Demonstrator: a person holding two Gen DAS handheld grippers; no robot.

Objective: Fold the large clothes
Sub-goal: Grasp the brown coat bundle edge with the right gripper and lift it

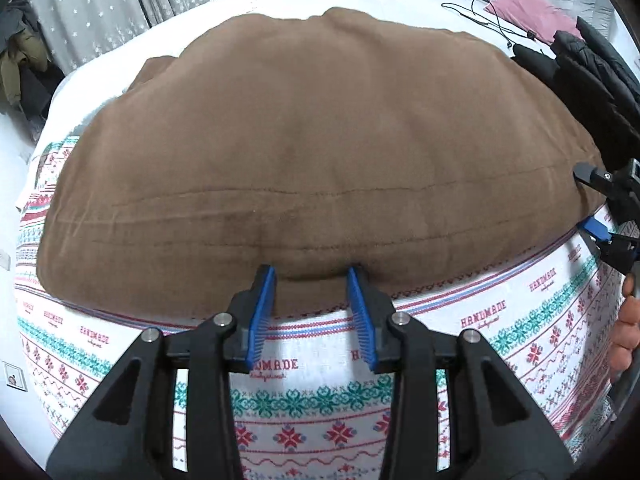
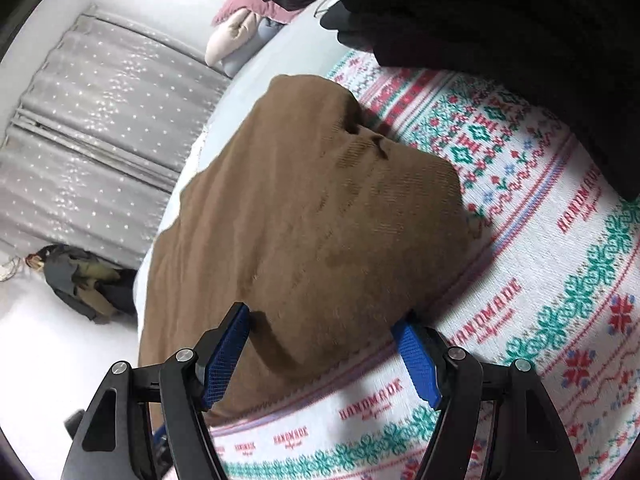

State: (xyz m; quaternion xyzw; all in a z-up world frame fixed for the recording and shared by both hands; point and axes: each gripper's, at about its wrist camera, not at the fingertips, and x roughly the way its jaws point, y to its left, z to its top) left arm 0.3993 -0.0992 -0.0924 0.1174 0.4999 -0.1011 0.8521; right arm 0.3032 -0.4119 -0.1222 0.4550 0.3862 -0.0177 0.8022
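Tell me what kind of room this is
Most likely a bedroom. The brown garment lies on a bed under a patterned spread, pink pillows sit at the far end, and grey star-print curtains hang along the wall.

Plain brown on a busy red-and-teal print.

Brown garment, solid, unpatterned. White blanket banded with teal snowflakes, red flowers, red "HANDMADE" lettering. Grey curtains dotted with white stars. Pink pillows. Black puffer jacket. Black tools, blue pads.
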